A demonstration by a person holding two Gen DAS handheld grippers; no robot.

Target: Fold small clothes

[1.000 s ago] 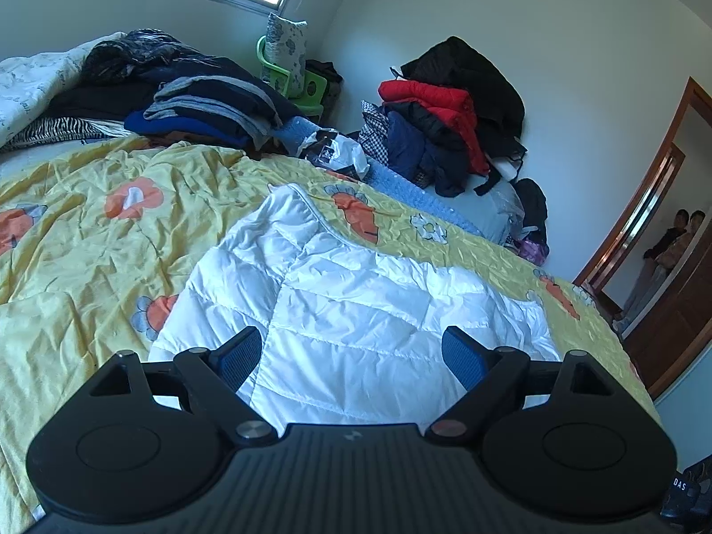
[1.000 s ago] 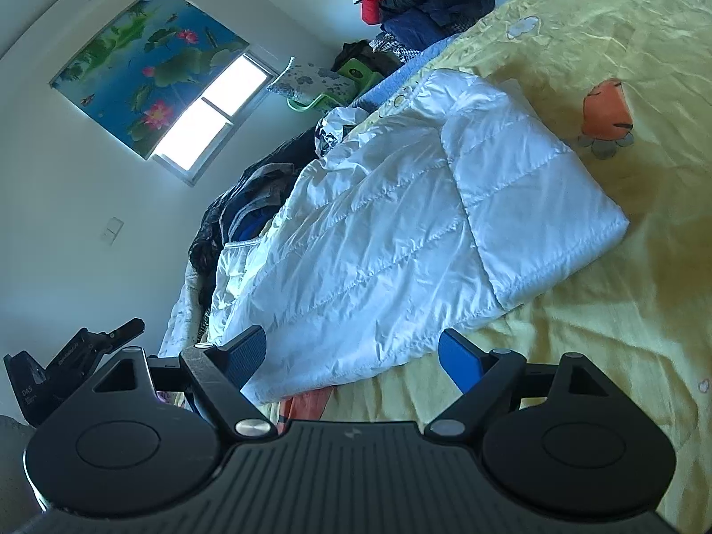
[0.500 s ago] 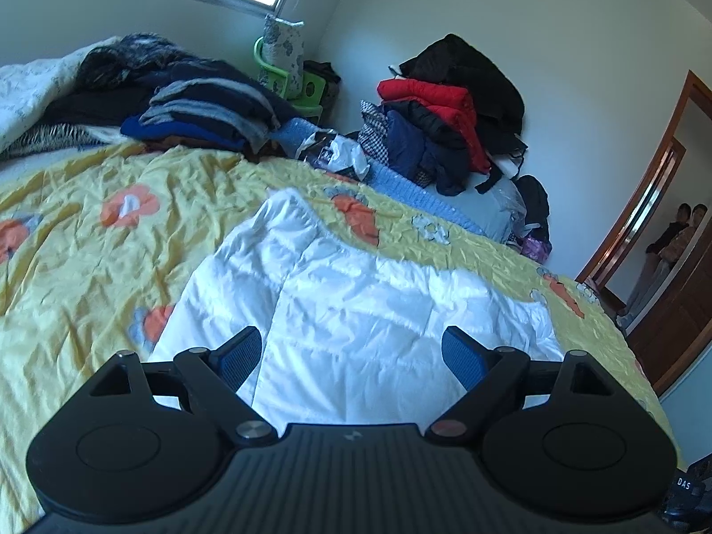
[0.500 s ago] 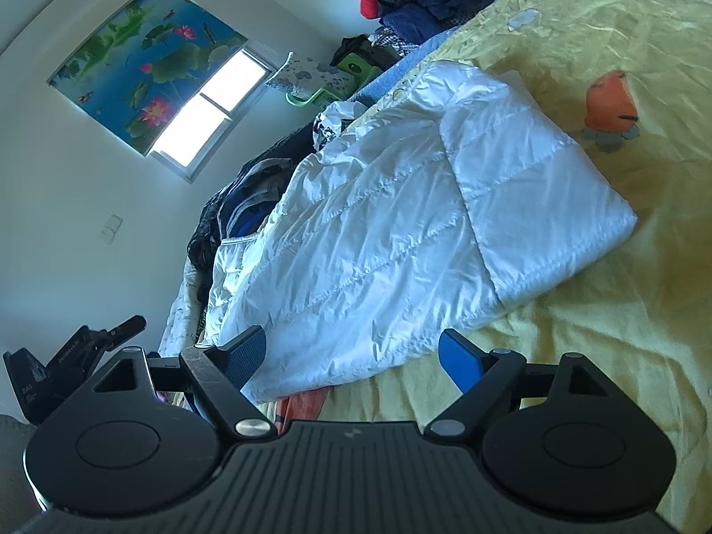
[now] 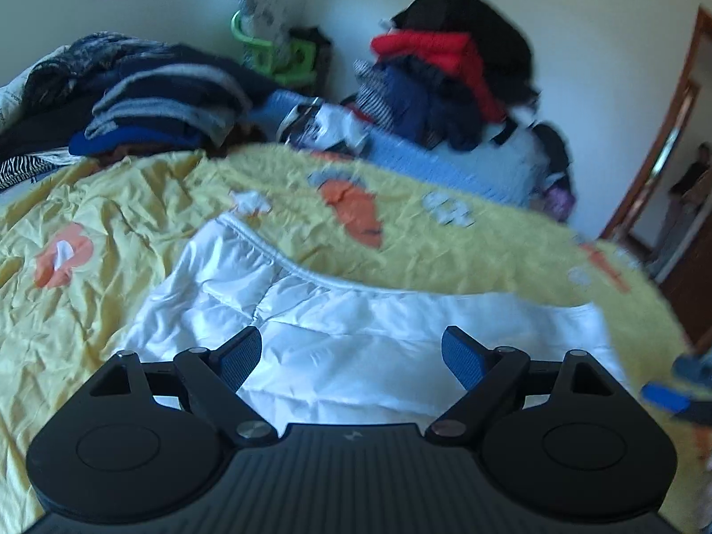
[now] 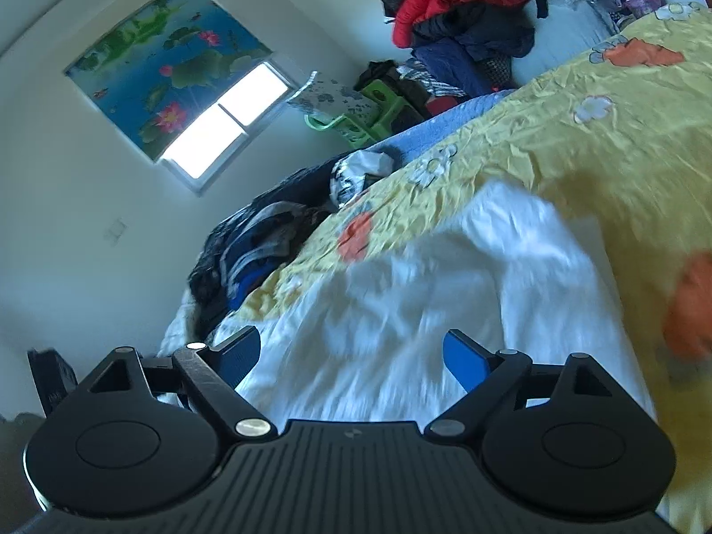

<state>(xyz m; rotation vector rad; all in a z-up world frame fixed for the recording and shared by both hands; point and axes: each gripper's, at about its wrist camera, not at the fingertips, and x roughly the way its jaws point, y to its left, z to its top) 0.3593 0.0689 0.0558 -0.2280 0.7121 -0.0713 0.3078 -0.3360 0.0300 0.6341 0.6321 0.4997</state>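
A white quilted puffer jacket [image 5: 356, 333] lies on a yellow crinkled bedspread printed with orange carrots and white flowers [image 5: 111, 231], with a red padded coat on a dark navy-and-black clothes heap [image 5: 440, 51] at one o'clock and a blue lotus-pattern window blind [image 6: 169, 66] at eleven.

Each gripper, left [image 5: 351, 356] and right [image 6: 351, 356], is matte black with a ribbed central body, two round discs at the sides, silver pivot screws on angled link arms, and blue ridged pads [image 5: 460, 360] on its fingers.
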